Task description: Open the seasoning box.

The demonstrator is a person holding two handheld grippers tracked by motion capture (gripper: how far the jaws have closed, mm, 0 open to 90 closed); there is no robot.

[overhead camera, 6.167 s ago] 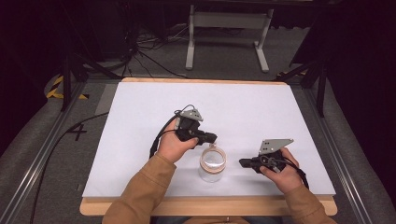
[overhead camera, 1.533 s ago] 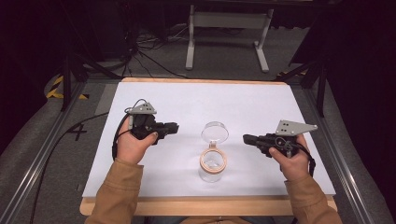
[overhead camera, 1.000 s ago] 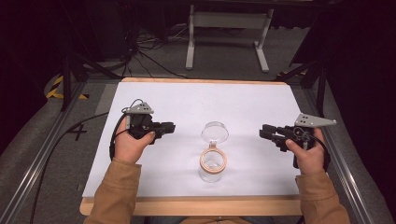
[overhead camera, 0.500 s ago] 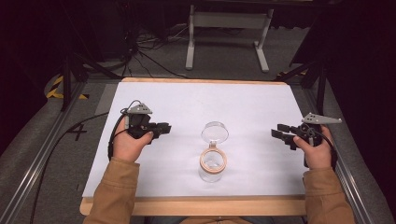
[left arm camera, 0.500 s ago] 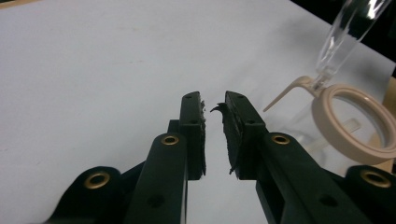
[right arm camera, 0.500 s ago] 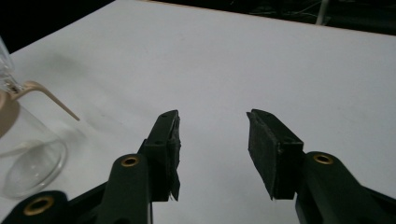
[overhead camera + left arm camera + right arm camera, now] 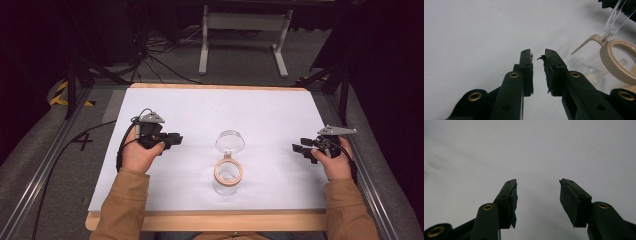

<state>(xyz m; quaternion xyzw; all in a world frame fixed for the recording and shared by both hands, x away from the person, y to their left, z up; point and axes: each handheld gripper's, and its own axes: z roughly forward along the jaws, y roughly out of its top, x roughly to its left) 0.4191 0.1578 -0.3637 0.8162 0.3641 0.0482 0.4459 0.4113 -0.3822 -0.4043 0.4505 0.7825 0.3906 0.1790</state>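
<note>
A clear jar (image 7: 228, 172) with a tan rim stands near the table's front middle, and its hinged clear lid (image 7: 230, 141) is swung open toward the far side. My left gripper (image 7: 179, 140) rests to the left of the jar, pointing at it from a short way off. In the left gripper view its jaws (image 7: 538, 55) stand a narrow gap apart with nothing between them, and the jar (image 7: 616, 60) and its lid (image 7: 615, 15) lie to the right. My right gripper (image 7: 298, 150) is near the right edge, open (image 7: 537, 183) and holding nothing.
The white table sheet (image 7: 210, 107) is bare apart from the jar. A wooden edge (image 7: 210, 220) runs along the front. Metal rails flank the table, and a stand (image 7: 245, 22) and cables lie on the floor beyond.
My right gripper has moved right, away from the jar toward the table's right edge. The left gripper has barely shifted. The jar lid, down 6.2 s ago, now stands open.
</note>
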